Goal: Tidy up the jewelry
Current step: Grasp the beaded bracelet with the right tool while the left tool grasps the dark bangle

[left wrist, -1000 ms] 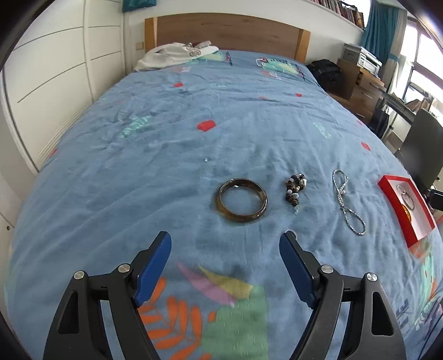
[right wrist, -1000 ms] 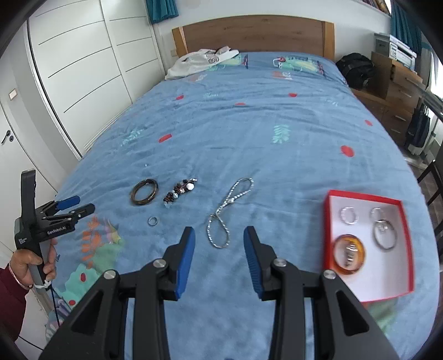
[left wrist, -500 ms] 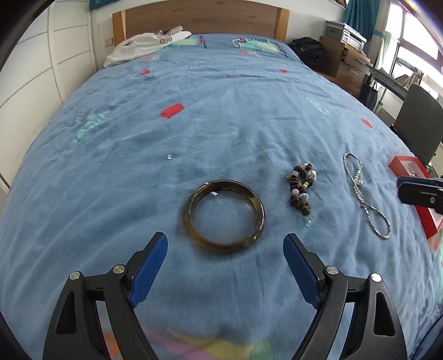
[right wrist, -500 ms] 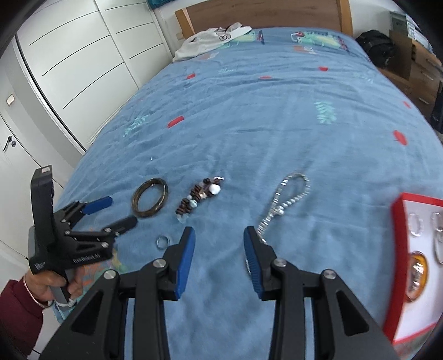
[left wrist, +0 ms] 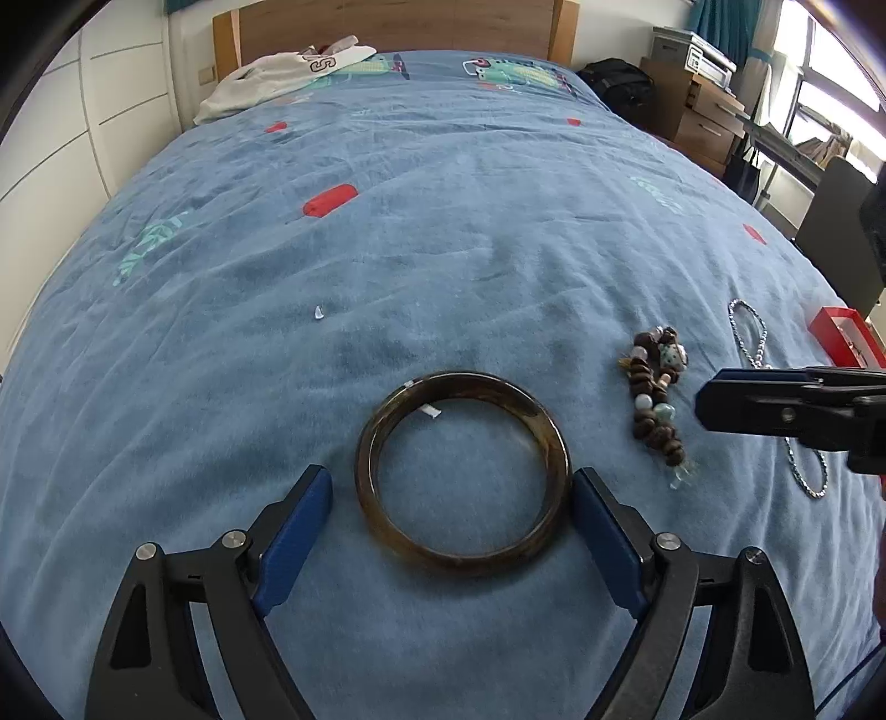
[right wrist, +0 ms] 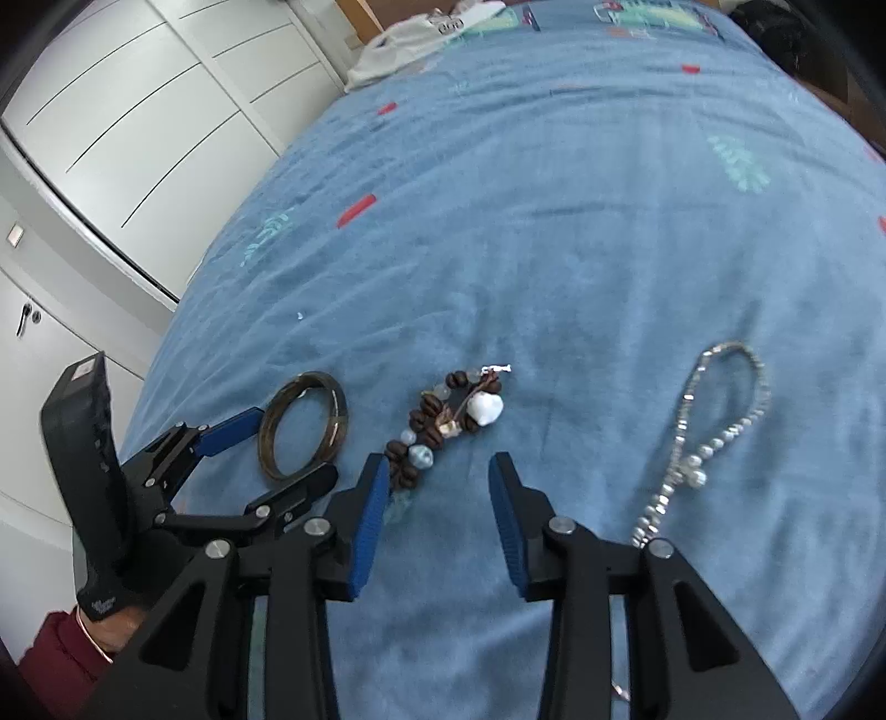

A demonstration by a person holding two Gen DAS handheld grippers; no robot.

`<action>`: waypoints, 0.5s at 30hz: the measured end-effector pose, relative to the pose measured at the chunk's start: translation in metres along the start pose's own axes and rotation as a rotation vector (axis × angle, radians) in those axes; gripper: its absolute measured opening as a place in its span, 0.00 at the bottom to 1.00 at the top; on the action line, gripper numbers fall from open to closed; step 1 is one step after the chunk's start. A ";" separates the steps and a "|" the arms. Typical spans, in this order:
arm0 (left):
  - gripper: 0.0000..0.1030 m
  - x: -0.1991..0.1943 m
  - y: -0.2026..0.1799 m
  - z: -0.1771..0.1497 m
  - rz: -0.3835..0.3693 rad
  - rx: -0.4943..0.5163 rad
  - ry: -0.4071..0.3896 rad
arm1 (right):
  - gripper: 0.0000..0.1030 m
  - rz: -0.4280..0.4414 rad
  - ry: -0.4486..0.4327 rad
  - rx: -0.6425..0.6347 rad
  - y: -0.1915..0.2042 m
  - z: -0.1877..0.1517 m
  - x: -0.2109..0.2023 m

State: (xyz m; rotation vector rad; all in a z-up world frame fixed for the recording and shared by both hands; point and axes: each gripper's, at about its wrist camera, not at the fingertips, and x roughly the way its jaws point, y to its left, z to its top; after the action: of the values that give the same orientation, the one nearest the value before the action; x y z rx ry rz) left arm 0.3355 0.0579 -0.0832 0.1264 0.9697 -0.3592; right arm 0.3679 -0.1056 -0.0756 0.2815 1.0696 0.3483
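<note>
Both grippers stand spread over my blue bedspread [left wrist: 443,232]. My left gripper [left wrist: 451,501] has its jaws wide, and they have just been opening further; the dark brown bangle [left wrist: 462,471] lies flat between the blue pads, the right pad just beside its rim at three o'clock, the left pad a little apart at nine o'clock. I cannot tell whether the right pad touches the rim. Nothing is pinched.

My right gripper [right wrist: 437,490] holds its jaws partly apart, and they too have just been opening. From its own camera, the beaded bracelet [right wrist: 437,426] of dark brown and pale beads lies at eleven o'clock from the gap, its near end just beside the left pad; bare cloth sits between the pads. A silver chain [right wrist: 703,437] lies at two o'clock, well clear of the fingers.

From the left camera, a red box [left wrist: 844,335] shows at three o'clock by the frame edge, past the chain. White clothing [left wrist: 277,77] lies by the wooden headboard [left wrist: 387,25] at twelve.
</note>
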 end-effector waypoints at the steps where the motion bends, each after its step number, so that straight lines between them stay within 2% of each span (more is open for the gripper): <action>1: 0.84 0.001 0.001 0.000 -0.001 -0.001 -0.001 | 0.40 0.000 0.004 0.008 -0.001 0.002 0.005; 4: 0.84 0.004 0.005 0.001 0.003 -0.004 -0.005 | 0.42 0.018 0.012 0.031 -0.002 0.009 0.016; 8: 0.77 0.005 0.011 0.000 0.003 -0.004 -0.016 | 0.43 0.016 0.029 0.035 0.000 0.016 0.029; 15: 0.75 0.007 0.012 0.001 0.015 0.005 -0.017 | 0.43 -0.058 0.037 0.012 0.010 0.020 0.048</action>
State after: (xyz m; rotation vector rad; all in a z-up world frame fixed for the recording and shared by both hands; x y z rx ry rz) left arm 0.3446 0.0673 -0.0893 0.1352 0.9503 -0.3486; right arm 0.4056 -0.0780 -0.1012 0.2551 1.1142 0.2957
